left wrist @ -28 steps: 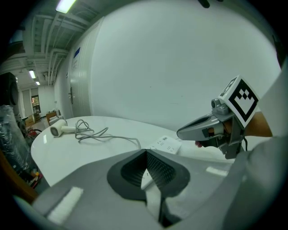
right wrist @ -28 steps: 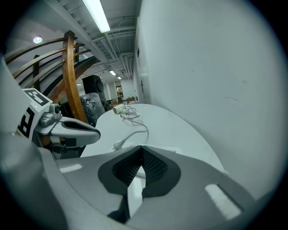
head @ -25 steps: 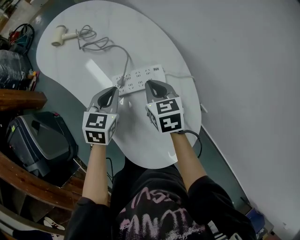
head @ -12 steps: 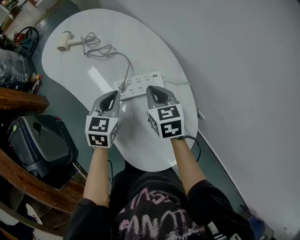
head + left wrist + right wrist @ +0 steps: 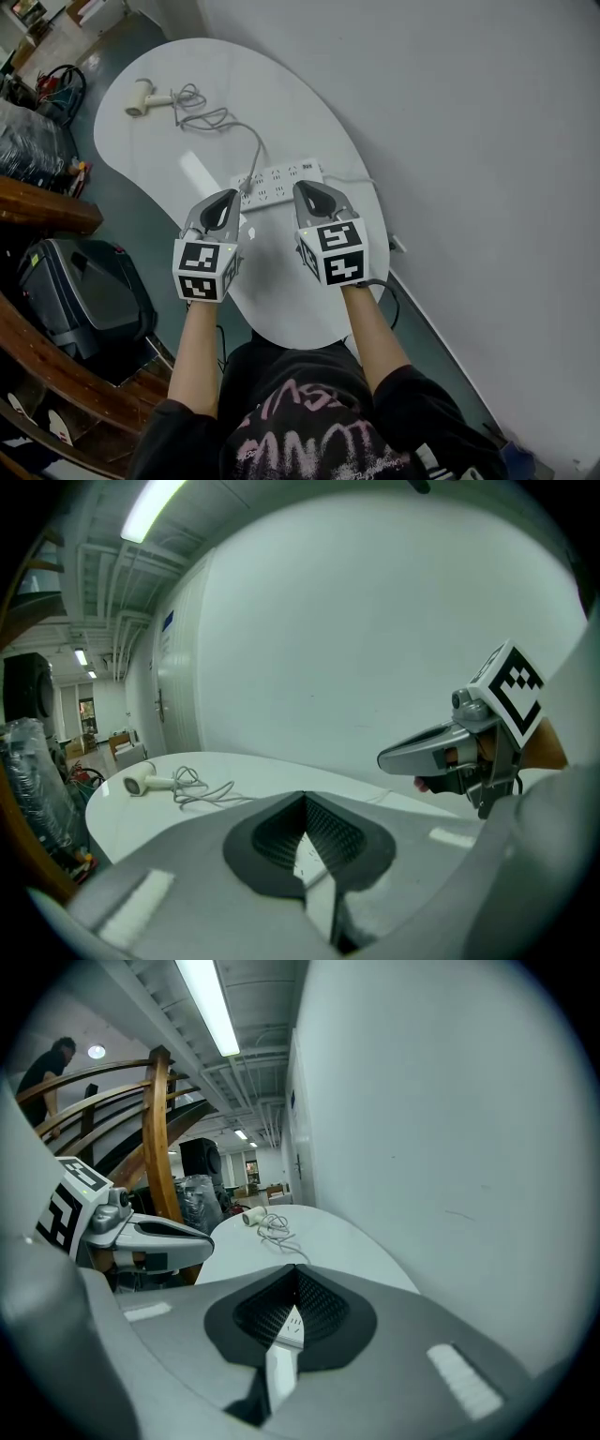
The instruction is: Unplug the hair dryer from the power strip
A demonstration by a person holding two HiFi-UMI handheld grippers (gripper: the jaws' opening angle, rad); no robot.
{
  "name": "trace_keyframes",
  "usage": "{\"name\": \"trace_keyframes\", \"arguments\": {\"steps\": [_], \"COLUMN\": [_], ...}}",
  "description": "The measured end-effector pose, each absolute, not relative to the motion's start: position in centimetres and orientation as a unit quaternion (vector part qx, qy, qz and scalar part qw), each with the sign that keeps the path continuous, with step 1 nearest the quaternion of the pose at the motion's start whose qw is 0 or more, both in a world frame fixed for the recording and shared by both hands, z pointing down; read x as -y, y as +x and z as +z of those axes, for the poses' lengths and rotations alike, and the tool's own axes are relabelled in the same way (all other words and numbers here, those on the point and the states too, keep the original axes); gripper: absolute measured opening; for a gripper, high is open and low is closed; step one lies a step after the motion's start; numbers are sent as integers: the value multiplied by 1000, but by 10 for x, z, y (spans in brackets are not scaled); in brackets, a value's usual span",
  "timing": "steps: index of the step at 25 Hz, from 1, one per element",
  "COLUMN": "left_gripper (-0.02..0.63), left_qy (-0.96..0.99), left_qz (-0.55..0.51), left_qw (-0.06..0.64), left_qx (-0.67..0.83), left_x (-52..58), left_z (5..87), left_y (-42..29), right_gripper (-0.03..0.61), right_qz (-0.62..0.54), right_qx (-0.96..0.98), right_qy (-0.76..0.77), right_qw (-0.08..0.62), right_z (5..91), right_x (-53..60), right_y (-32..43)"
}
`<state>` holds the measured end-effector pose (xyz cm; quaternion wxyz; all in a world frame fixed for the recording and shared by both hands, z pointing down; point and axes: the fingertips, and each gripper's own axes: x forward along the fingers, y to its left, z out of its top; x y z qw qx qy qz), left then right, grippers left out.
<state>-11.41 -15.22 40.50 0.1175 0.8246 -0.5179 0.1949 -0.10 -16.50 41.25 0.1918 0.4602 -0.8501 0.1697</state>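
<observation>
The left claw (image 5: 229, 195) and right claw (image 5: 302, 188), each closed on nothing, have drawn back slightly from the power strip (image 5: 283, 177). The cord (image 5: 247, 132) of the hair dryer (image 5: 142, 100) stays plugged in.

My head view looks steeply down from above the person and takes in the whole white worktop (image 5: 272, 281). The left hand-held gripper (image 5: 231, 195) sits at centre left of the frame and the right hand-held gripper (image 5: 299, 187) at centre right. The left gripper view rides low and close over its own jaws. It faces along the worktop toward the hair dryer (image 5: 141, 782) at middle left, with the right hand-held gripper at its right edge. The right gripper view faces the same way, with the left hand-held gripper at its left edge. All three views share the hair dryer and the worktop's far end.
</observation>
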Motion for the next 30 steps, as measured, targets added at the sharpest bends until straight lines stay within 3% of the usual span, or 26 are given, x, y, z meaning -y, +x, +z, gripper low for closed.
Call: {"name": "trace_keyframes", "arguments": {"steps": [30], "left_gripper": [6], "left_qy": [826], "left_qz": [120], "left_qw": [38], "left_qx": [549], "left_x": [144], "left_z": [299], "left_y": [-117], "right_gripper": [21], "right_qz": [61], "right_qx": [868], "right_qy": [481], "right_qw": [109], "right_z": [293], "right_x": [146], "right_y": [7]}}
